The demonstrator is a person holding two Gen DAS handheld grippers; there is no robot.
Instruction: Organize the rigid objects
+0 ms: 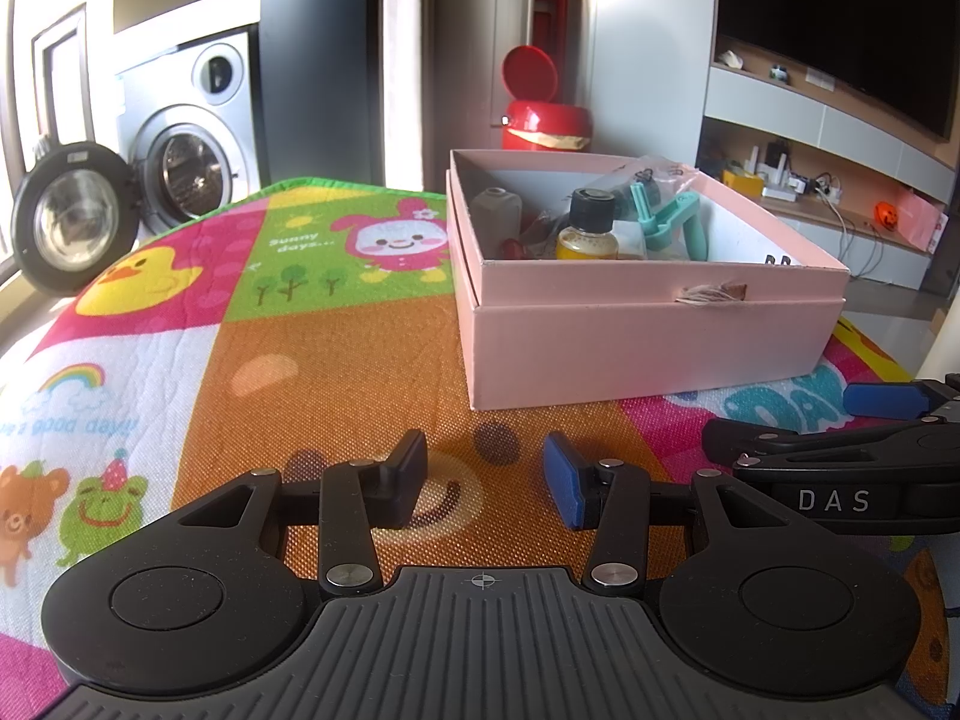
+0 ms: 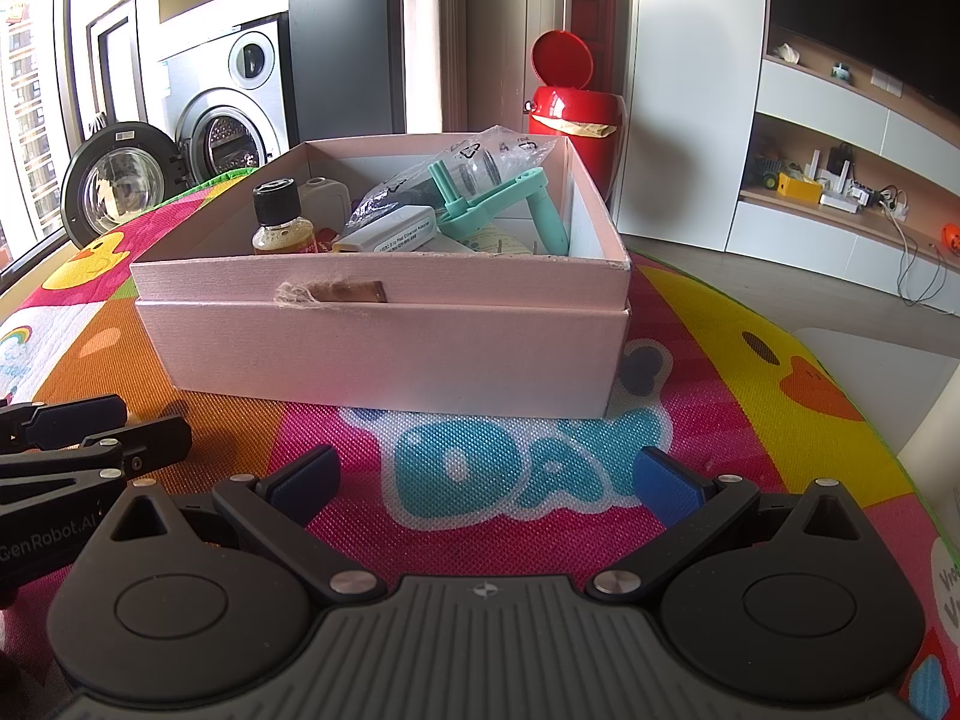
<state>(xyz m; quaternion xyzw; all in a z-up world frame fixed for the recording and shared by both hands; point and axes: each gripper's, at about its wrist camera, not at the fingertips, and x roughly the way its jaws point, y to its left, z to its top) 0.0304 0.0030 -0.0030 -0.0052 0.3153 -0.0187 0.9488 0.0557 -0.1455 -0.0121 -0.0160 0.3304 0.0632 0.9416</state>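
A pink cardboard box [image 1: 648, 342] [image 2: 384, 354] stands on a colourful play mat [image 1: 336, 372] [image 2: 720, 372]. Inside it lie a small yellow bottle with a black cap [image 1: 588, 231] [image 2: 279, 219], a grey-white container [image 1: 495, 216], a teal plastic tool [image 1: 669, 225] [image 2: 510, 204], a white adapter [image 2: 387, 234] and a clear plastic bag [image 2: 474, 165]. My left gripper [image 1: 486, 480] hovers low over the mat in front of the box, open and empty. My right gripper [image 2: 486, 480] sits beside it to the right, also open with nothing between its fingers.
Beyond the mat stand a washing machine with its door open [image 1: 180, 162] [image 2: 222, 138], a red bin with a raised lid [image 1: 540, 120] [image 2: 573, 114] and a shelf unit under a dark screen [image 1: 840, 180] [image 2: 840, 180]. The mat's right edge [image 2: 870, 408] drops off near my right gripper.
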